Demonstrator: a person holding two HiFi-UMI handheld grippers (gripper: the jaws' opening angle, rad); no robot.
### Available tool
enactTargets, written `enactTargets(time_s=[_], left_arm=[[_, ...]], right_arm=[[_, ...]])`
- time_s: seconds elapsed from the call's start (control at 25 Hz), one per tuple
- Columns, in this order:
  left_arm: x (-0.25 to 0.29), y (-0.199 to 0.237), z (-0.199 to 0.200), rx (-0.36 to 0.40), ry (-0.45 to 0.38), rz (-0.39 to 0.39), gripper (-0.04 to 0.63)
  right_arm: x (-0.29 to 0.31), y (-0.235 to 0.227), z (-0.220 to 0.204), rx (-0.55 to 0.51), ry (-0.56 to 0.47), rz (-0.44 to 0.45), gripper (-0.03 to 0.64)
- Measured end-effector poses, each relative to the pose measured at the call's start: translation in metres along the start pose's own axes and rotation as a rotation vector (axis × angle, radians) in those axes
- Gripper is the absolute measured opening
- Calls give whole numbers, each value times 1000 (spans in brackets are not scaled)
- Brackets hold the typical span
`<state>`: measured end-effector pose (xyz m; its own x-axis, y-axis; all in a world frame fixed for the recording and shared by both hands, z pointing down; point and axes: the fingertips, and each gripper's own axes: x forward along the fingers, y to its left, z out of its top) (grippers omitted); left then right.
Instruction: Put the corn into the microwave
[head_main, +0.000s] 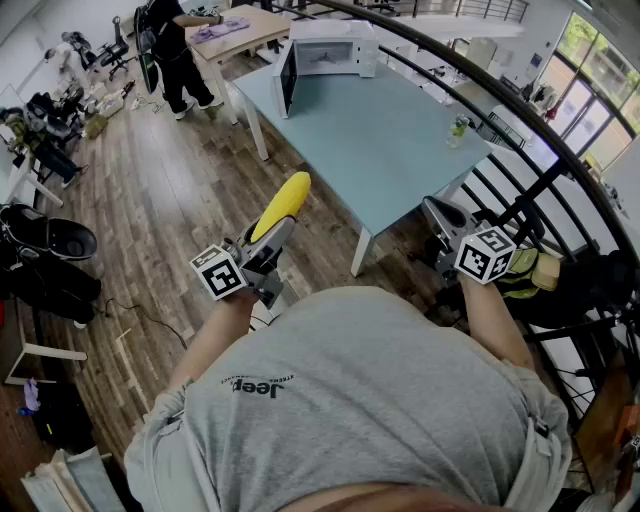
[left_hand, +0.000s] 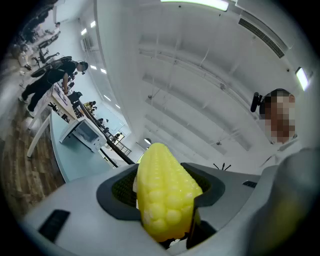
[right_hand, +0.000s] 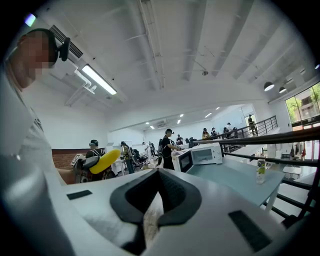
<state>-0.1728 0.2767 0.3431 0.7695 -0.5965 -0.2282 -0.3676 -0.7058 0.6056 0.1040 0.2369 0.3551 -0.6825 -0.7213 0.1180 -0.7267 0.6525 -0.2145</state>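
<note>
Wooden floor (head_main: 180, 190) fills most of the head view, and a pale blue surface (head_main: 400, 150) stands ahead beside a dark railing. The corn (head_main: 281, 205) is up in the air over that floor, well short of the surface. It is gripped near its base by the left tongs (head_main: 268, 243) and points forward and slightly upward. The left gripper view shows the pads spread wide and pressed on either side of the cob (left_hand: 167, 192).

The right tongs (head_main: 445, 222) hang near the railing with the tips drawn together and nothing between them. The microwave (head_main: 325, 55) sits at the far end of the surface, well apart from the corn, and its dark door appears to be swung open. A small bottle (head_main: 459, 128) stands near the surface's right edge.

I judge this to be the carrying step, with the grasp made and the delivery not yet begun. Next the corn must be brought up to the microwave's opening, passed inside tip first and clear of the door, and only then let go.
</note>
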Motion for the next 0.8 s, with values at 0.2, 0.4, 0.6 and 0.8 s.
enactTargets(time_s=[0.2,0.4,0.6,0.8], left_arm=[[5,-6,-4,0,-9,2,253],[15,-11,-9,2,-12,2,253],[26,-23,-16,-4,-18,-1,253],[36,-34,-29,-9,-29,4,253]], right_arm=[[-6,-4,2,-5,-1,8,15],[-12,-10,5,-15,0,20,15],[-25,-18,10,21,-4,14,17],[-44,-29,10,35,-15,12,17]])
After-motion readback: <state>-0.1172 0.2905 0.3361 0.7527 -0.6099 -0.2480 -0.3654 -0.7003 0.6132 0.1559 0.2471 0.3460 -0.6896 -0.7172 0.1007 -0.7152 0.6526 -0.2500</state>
